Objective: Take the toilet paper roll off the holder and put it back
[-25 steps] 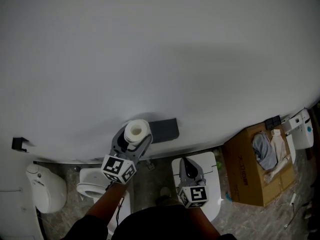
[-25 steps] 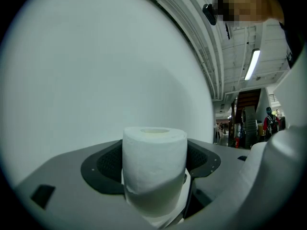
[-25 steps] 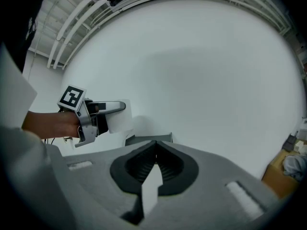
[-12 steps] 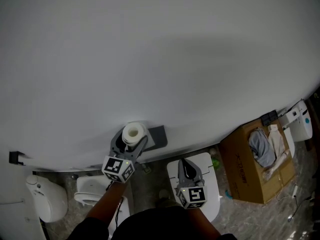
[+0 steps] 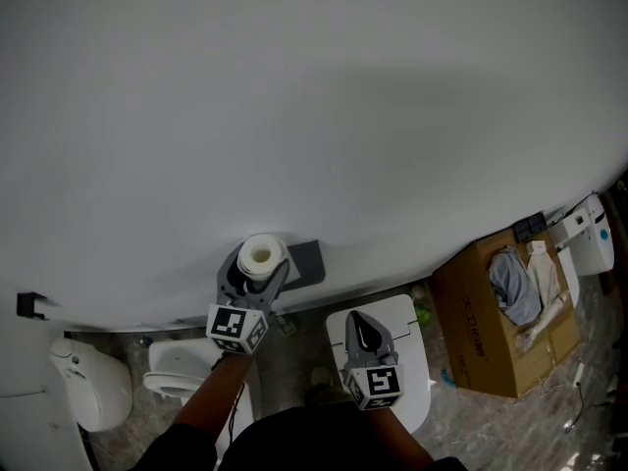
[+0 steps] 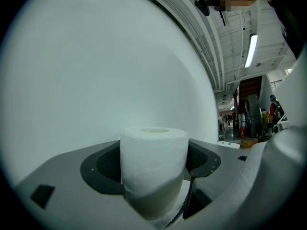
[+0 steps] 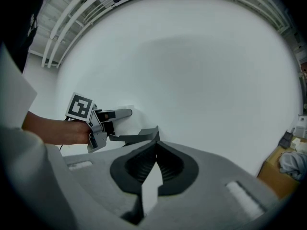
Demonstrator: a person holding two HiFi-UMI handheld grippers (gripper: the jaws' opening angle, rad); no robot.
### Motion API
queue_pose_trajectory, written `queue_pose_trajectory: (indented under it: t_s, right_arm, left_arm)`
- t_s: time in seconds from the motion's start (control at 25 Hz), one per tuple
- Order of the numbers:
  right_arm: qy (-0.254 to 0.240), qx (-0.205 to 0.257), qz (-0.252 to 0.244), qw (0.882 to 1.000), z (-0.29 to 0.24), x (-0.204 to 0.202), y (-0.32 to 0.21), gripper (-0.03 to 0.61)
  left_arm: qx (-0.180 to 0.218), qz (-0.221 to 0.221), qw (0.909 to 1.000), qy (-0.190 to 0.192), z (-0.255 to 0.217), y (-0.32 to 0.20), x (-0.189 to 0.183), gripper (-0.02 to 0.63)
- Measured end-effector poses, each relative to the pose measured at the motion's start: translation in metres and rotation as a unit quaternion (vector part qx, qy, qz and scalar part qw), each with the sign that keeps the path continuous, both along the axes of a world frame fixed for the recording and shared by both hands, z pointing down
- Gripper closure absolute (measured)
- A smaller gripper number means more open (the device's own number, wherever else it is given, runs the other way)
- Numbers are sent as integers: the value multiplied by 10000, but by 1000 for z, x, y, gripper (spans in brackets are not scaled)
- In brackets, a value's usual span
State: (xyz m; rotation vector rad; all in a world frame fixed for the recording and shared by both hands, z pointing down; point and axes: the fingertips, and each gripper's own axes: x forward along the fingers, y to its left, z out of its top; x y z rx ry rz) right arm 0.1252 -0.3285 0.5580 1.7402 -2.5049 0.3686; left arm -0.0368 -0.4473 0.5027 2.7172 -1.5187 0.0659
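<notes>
At the far left of the head view a small black bracket (image 5: 29, 305) sticks out of the white wall (image 5: 314, 106). Below it, in the lower left corner, a white ceramic fixture (image 5: 90, 386) stands on the floor. A toilet bowl (image 5: 175, 373) sits just to its right, partly covered by the person's left forearm (image 5: 211, 400).

Left of centre, the left gripper (image 5: 253, 275) is raised to the wall. Its jaws are pinched on the toilet paper roll (image 5: 260, 256), one jaw on each side. The left gripper view shows the roll standing on end between the dark pads (image 6: 108, 164), with its core opening on top. The roll lies just beside the left end of the dark grey holder (image 5: 306, 263) on the wall. Whether it touches the holder cannot be told.

At lower centre the right gripper (image 5: 359, 330) hangs lower, well apart from the roll, above a white rectangular fixture (image 5: 412, 346) on the floor. In the right gripper view its jaws are pressed together at the tips with nothing between them.

Further right stands an open cardboard box (image 5: 481, 337) holding a grey cloth (image 5: 518, 294). At the right edge a white wall unit (image 5: 592, 238) sits beside a small black block (image 5: 531, 228).
</notes>
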Motion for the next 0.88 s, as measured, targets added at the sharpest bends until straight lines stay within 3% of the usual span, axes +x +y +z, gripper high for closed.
queue_pose_trajectory:
  t_s: [0.32,0.44,0.88]
  right_arm:
    - [-3,12,-141,9999,2,-8,3,580]
    - [-2,43,-243,9997,-2,-18,12,580]
    - [54,262,-300,9992,-32,-46,57,580]
  left_arm:
    - [25,108,9999,25,-7,1,-2,219]
    - [125,-23,9996,255,-22,12,-16,218]
    - [513,-613,9947,651,-76,116,-93,219]
